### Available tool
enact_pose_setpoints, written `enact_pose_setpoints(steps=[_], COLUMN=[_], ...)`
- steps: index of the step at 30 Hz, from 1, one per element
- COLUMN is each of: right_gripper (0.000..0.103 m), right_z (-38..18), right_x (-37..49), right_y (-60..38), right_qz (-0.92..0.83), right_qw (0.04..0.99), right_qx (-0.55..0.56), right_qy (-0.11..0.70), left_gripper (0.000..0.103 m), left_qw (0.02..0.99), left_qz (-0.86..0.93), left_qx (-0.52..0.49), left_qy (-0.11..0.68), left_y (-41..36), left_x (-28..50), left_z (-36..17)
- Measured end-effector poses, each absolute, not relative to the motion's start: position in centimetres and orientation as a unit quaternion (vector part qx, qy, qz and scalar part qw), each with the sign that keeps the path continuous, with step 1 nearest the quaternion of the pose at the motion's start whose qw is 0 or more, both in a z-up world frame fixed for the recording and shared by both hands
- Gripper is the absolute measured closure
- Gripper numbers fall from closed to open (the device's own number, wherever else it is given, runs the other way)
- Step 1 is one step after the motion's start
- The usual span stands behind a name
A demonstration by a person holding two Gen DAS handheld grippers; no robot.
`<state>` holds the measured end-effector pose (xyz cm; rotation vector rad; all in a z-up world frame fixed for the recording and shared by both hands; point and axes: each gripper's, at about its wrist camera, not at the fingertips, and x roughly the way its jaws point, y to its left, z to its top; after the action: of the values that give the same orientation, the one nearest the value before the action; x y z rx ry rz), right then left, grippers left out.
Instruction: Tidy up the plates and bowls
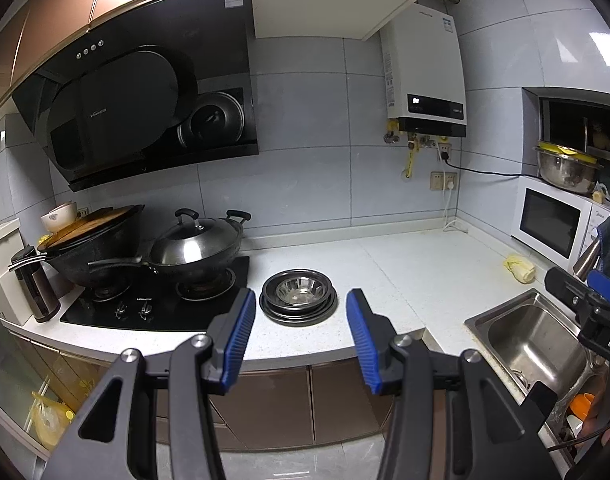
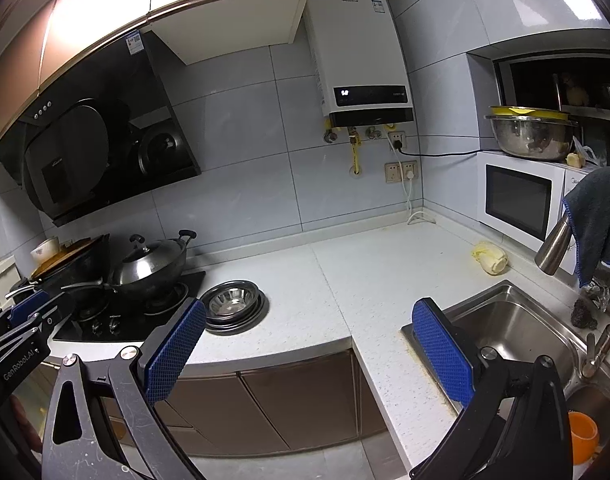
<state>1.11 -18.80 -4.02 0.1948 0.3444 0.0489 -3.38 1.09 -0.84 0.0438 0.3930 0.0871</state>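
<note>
On the white counter [image 1: 385, 264], just beside the stove [image 1: 161, 300], the stack of metal plates [image 1: 299, 308] stands with 1 steel bowl [image 1: 301, 290] nested on top, probably gathered there so the set takes little room. The left gripper [image 1: 301, 336] hangs in front of the stack, apart from it, its jaws partly spread and empty. The right gripper [image 2: 309, 344] is wide and empty; the stack lies beyond its left finger.

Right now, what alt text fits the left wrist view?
A stack of steel plates and bowls sits on the white counter between stove and sink, framed by the open, empty left gripper.
</note>
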Motion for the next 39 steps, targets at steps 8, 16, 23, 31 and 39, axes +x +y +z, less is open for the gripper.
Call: enact_pose_setpoints(steps=[8,16,23,31,39], right_gripper=[0.001,0.001,0.001,0.001,0.001], right_z=[-4.0,-4.1,-3.9,-3.9,-3.8], right_x=[1.1,1.0,0.9,0.8,0.7], right_y=[-18.4,-18.0,-17.9,-17.7,-17.7], right_qz=[0.026,0.028,0.029,0.028,0.026], right_qw=[0.98,0.98,0.981,0.981,0.981], right_qx=[0.095,0.092,0.093,0.091,0.089], right_qy=[0.17,0.172,0.169,0.168,0.168], left_gripper=[0.058,0.058,0.058,0.058,0.058], left_qw=[0.98,0.98,0.979,0.978,0.976], left_qz=[0.044,0.045,0.041,0.038,0.035], left_qx=[0.024,0.024,0.025,0.022,0.005], left_qy=[0.195,0.193,0.2,0.204,0.213], left_y=[1.7,1.6,1.7,1.8,2.5], left_x=[-3.5,-3.9,-4.2,-4.3,-3.8], left_z=[-0.7,-0.7,-0.6,-0.4,-0.5])
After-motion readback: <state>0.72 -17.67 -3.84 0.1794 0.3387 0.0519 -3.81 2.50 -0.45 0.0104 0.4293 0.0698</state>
